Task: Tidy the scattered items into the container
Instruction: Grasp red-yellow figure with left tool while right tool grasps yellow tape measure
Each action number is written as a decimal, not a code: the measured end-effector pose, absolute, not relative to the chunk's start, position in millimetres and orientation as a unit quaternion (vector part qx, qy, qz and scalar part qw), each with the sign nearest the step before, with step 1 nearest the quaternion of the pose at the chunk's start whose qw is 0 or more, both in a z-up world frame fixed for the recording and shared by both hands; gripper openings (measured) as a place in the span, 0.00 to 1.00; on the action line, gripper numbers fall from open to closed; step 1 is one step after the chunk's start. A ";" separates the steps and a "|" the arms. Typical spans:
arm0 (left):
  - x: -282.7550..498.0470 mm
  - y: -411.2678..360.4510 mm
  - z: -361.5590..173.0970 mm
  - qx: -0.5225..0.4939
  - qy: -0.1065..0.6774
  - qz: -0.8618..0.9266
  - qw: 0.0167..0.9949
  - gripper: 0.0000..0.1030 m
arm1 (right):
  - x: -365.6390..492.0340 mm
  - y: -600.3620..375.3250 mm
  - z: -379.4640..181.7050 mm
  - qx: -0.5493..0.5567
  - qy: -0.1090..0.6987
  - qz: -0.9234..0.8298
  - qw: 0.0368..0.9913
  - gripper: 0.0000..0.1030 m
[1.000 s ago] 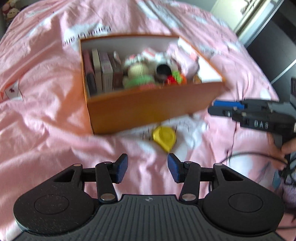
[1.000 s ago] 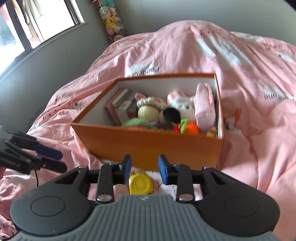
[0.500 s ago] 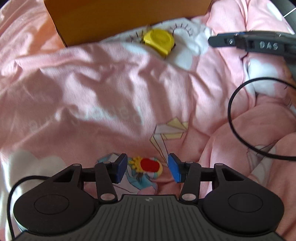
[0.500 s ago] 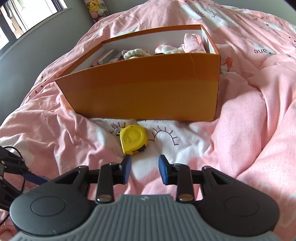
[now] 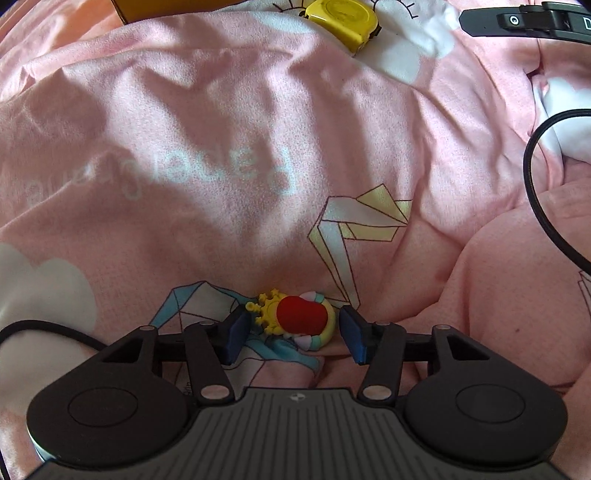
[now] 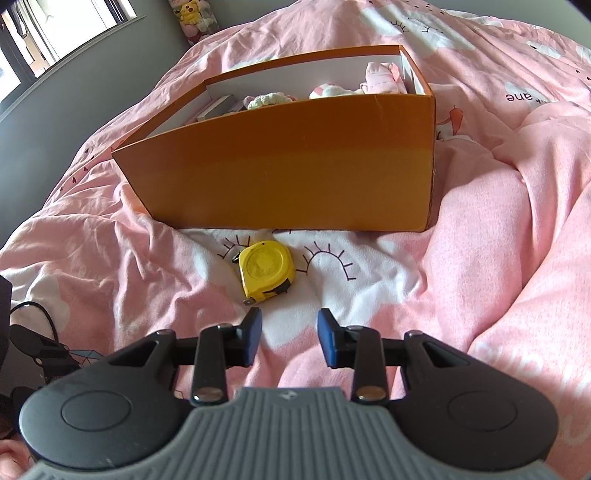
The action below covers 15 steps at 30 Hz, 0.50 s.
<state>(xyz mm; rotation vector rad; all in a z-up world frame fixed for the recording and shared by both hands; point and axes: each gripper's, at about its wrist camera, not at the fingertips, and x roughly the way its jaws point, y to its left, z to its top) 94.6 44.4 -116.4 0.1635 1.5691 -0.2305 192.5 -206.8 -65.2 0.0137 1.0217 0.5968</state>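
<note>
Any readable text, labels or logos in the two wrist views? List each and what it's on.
"ane": upside-down dark print on the pink duvet, at.
White lettering on the duvet at: faint, unreadable.
"D": raised letter on the right gripper's arm at, cut off by the frame edge.
Yellow tape measure: embossed face, unreadable.
Orange box: no text visible.

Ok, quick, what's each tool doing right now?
Left tool: open, small red-and-yellow toy between the pads, not gripped.
Right tool: open, holding nothing.
</note>
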 end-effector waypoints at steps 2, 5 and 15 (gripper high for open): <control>92.5 46.6 -116.6 0.070 0.703 -0.102 0.700 0.51 | 193.2 -206.6 -66.4 0.007 0.483 0.281 0.829 0.35; 88.0 50.7 -113.0 0.065 0.696 -0.103 0.708 0.50 | 194.1 -205.9 -68.2 0.007 0.485 0.282 0.828 0.36; 80.1 75.7 -74.9 0.022 0.644 -0.105 0.758 0.47 | 197.4 -202.2 -71.6 0.006 0.487 0.283 0.826 0.35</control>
